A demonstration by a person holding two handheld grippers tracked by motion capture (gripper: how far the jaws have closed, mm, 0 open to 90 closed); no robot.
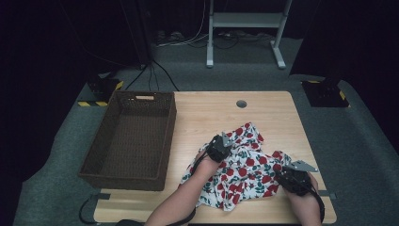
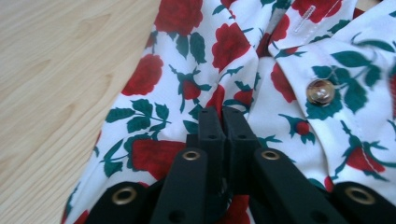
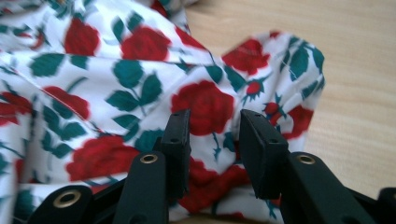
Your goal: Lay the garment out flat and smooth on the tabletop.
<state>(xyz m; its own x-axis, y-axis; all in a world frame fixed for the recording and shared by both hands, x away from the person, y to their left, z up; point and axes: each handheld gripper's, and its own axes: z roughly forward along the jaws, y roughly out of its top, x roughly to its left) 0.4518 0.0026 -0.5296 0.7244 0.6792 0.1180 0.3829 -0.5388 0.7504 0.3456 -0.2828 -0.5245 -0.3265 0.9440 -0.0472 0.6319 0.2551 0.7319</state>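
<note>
Pinching the rose-print shirt [image 2: 196,70] with your left claw [image 2: 222,114], you've got the jaws clamped right together on a fold of the fabric, just beside a brown button [image 2: 320,91]. Your right claw [image 3: 212,128] sits with its jaws apart over the cloth, a red rose showing between them, and the pads aren't pressing on anything, so it's released. The shirt lies crumpled on the wooden surface [image 1: 207,117], near the front edge, between your two hands. A dark wicker basket [image 1: 113,165] stands at the left end of the surface, apart from the shirt. No readable writing or brand label anywhere on the fabric.
</note>
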